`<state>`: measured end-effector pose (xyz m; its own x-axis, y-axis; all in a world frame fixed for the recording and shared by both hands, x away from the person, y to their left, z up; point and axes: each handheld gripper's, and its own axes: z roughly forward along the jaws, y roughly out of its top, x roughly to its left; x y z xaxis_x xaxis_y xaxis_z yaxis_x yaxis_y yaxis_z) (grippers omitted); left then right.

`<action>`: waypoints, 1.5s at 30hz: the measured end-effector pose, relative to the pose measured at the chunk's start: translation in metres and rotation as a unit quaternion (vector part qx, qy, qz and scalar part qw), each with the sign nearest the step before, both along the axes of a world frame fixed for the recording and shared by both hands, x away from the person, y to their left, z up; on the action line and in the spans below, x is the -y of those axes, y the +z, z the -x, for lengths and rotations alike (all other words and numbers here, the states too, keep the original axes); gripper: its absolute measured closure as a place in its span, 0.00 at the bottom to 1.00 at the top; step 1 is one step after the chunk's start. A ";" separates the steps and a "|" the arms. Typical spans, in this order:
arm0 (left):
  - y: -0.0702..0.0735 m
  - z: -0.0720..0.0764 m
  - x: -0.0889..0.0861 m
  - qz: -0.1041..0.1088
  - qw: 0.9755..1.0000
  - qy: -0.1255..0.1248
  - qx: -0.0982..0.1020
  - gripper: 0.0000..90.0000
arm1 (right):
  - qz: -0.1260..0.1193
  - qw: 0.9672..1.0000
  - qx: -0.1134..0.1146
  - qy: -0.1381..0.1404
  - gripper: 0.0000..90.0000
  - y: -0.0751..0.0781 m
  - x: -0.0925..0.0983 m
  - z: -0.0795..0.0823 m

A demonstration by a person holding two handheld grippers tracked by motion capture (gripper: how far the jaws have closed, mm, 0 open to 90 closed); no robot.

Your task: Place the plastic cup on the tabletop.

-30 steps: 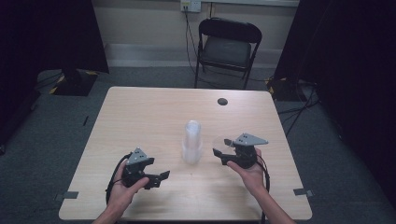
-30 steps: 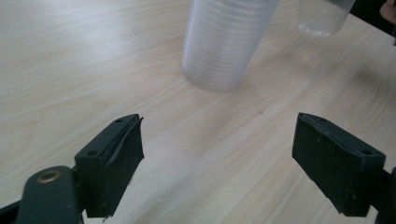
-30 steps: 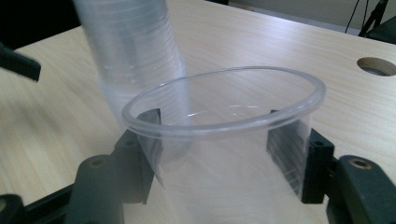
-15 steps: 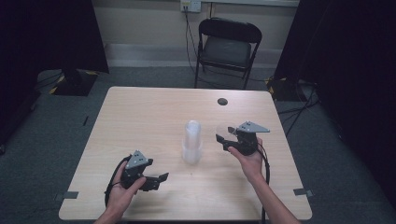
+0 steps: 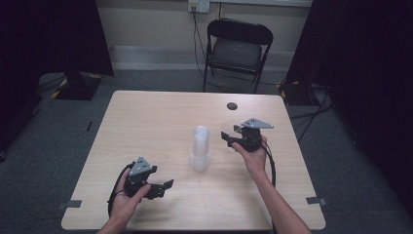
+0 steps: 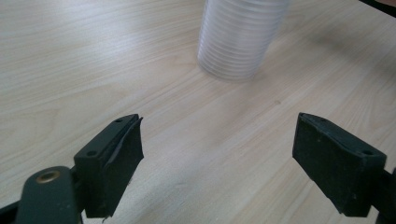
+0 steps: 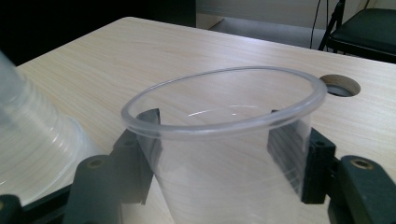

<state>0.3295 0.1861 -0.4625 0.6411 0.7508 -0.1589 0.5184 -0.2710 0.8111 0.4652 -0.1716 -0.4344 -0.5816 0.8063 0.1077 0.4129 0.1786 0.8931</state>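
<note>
- Clearly, the right gripper point(image 5: 233, 138) is clamped around a single clear plastic cup point(image 7: 224, 140), one black jaw on each side of its wall, and those jaws have just been easing apart a little with the cup between them.
- That cup is upright in the right gripper view, its rim uppermost, and held above the surface point(image 5: 156, 122).
- To its left in the high view stands the stack of clear cups point(image 5: 200, 148), upright near the middle of the surface, apart from the held cup.
- Nearer the person, the left gripper point(image 6: 219, 154) has its jaws spread wide with nothing between them, pointing toward the foot of the stack.
- Beyond the right gripper, a round cable hole point(image 5: 232, 106) sits near the far edge, and a black folding chair point(image 5: 236, 48) stands behind.
</note>
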 end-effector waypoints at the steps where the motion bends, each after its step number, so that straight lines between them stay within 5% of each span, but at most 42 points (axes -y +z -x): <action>1: 0.000 0.000 0.000 0.000 1.000 0.000 0.000 0.18 | 0.002 1.000 0.000 0.000 0.38 -0.001 -0.001 -0.002; 25: 0.000 0.000 -0.003 0.000 1.000 0.005 0.005 0.19 | -0.002 1.000 -0.018 0.003 0.34 -0.033 -0.008 -0.022; 45: 0.000 0.000 -0.003 0.000 1.000 0.005 0.005 0.19 | 0.017 0.999 -0.029 0.006 0.25 -0.040 -0.003 -0.012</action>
<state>0.3291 0.1887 -0.4627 0.6360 0.7564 -0.1530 0.5123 -0.2656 0.8167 0.4769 -0.1690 -0.4742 -0.5846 0.8032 0.1147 0.4612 0.2127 0.8614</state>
